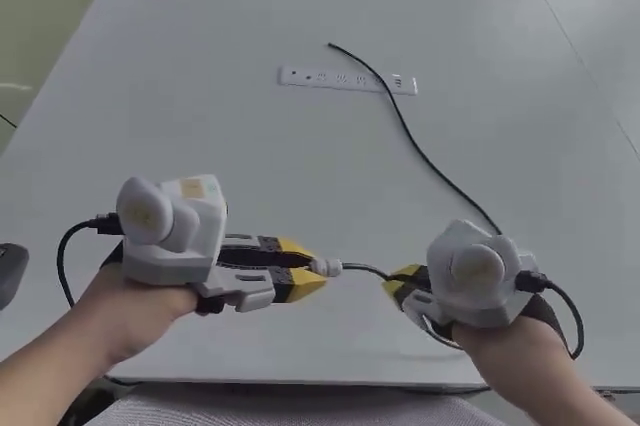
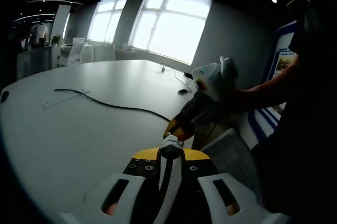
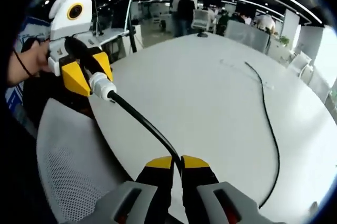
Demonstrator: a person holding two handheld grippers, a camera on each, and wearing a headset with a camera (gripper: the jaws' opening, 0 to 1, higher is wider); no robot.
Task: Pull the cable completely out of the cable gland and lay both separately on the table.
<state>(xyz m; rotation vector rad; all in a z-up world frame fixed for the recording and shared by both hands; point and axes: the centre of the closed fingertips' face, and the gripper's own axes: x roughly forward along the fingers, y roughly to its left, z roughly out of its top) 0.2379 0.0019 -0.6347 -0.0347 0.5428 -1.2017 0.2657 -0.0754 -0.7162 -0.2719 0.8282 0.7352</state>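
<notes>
Left tool (image 1: 305, 271) clamping one cable gland (image 1: 326, 267), right tool (image 1: 398, 286) pinching one cable (image 1: 425, 156)

- The back part of the cable gland (image 1: 326, 267) is hidden between the jaws of my left gripper (image 1: 308, 274).
- The marks on the white strip (image 1: 345, 79) are too small to read.

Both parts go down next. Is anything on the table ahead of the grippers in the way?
Nothing visible does. The white table is bare just beyond the left gripper, shut on the white plastic cable gland, and the right gripper, shut on the thin black cable. The white power strip lies farther off.
</notes>
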